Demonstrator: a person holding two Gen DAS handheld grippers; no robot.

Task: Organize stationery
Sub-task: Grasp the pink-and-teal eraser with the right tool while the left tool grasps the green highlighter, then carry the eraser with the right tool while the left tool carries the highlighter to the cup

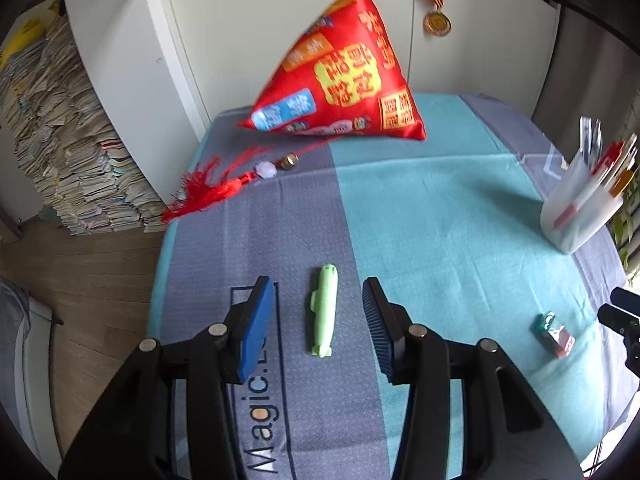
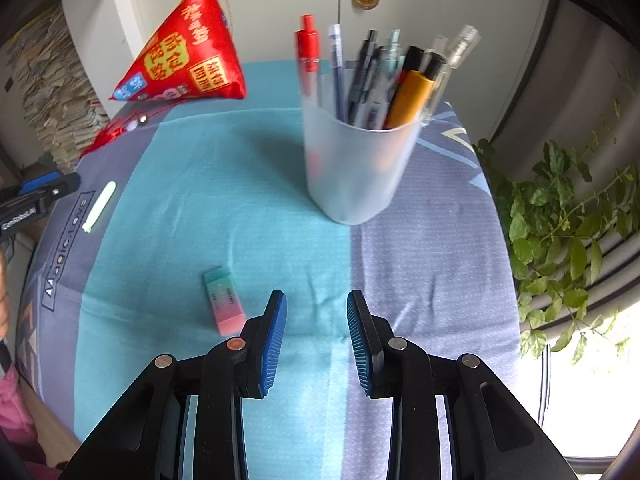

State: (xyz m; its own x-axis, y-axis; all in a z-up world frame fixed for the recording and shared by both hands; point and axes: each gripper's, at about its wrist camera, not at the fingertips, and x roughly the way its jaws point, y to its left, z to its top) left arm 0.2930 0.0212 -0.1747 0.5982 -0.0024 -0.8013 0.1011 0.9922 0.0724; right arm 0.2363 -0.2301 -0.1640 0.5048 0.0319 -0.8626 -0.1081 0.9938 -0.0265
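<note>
A pale green pen-shaped piece (image 1: 323, 310) lies on the grey band of the tablecloth. My left gripper (image 1: 320, 292) hovers over it with the jaws apart on either side and not touching it. The same green piece (image 2: 100, 205) shows far left in the right wrist view. A teal-and-pink eraser (image 2: 224, 306) lies just left of my right gripper (image 2: 316, 304), which stands open with nothing between its fingers. The eraser (image 1: 554, 334) also appears at the right in the left wrist view. A frosted cup (image 2: 356, 168) holds several pens.
A red pyramid-shaped cushion (image 1: 340, 72) with a red tassel (image 1: 208, 190) sits at the table's far side. A leafy plant (image 2: 568, 240) hangs off the right edge. Stacked papers (image 1: 60, 140) stand on the floor to the left. The pen cup (image 1: 580, 208) stands far right.
</note>
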